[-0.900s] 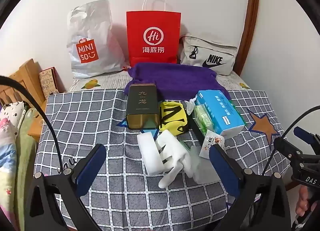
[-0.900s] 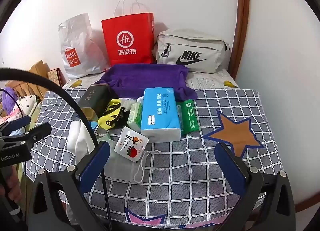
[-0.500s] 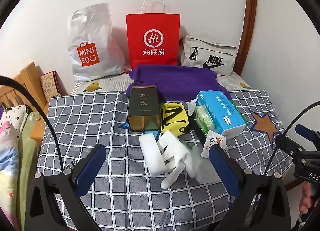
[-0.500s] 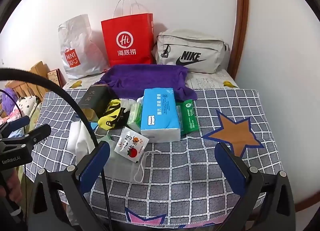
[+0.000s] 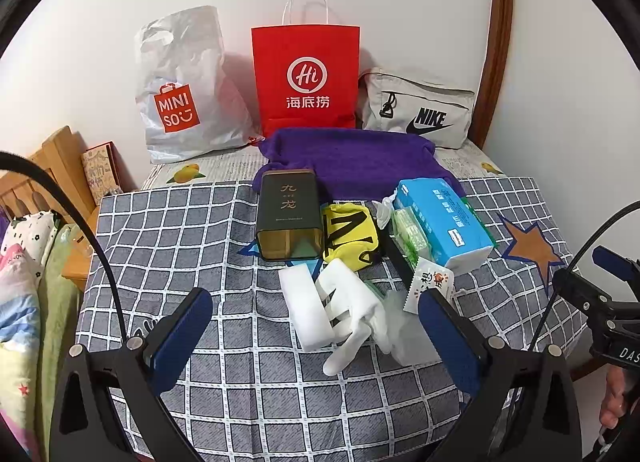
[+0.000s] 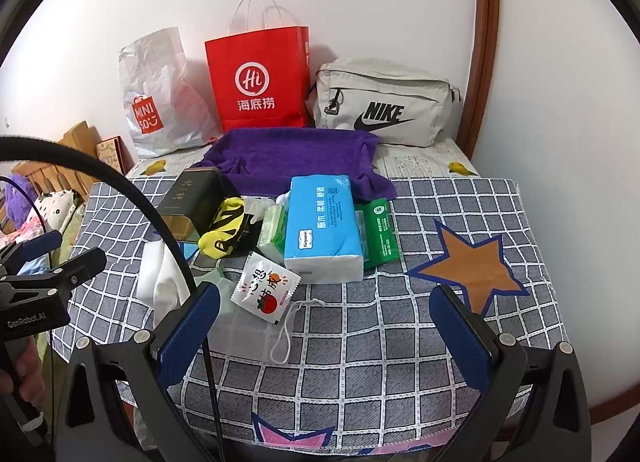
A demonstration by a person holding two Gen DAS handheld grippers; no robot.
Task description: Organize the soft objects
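A heap of items lies mid-table on the checked cloth (image 5: 168, 238): a purple towel (image 5: 360, 161), a blue tissue pack (image 5: 440, 221) (image 6: 322, 221), a yellow-black sock bundle (image 5: 350, 236) (image 6: 222, 232), white foam and a white glove (image 5: 340, 310), a small snack sachet (image 6: 266, 288), a green wipes pack (image 6: 380, 232) and a dark tin box (image 5: 289, 213). My left gripper (image 5: 316, 330) hovers open over the near side, in front of the white foam. My right gripper (image 6: 326, 326) hovers open before the sachet and tissue pack. Neither holds anything.
Against the back wall stand a white Miniso plastic bag (image 5: 180, 89), a red paper bag (image 5: 306, 77) and a grey Nike pouch (image 5: 418, 109). A wooden bed frame (image 5: 60, 157) with bedding is at the left. A wall rises close on the right.
Both views have tilted slightly, so the items sit a little lower in the left wrist view. Nothing on the table has moved and both grippers stay open.
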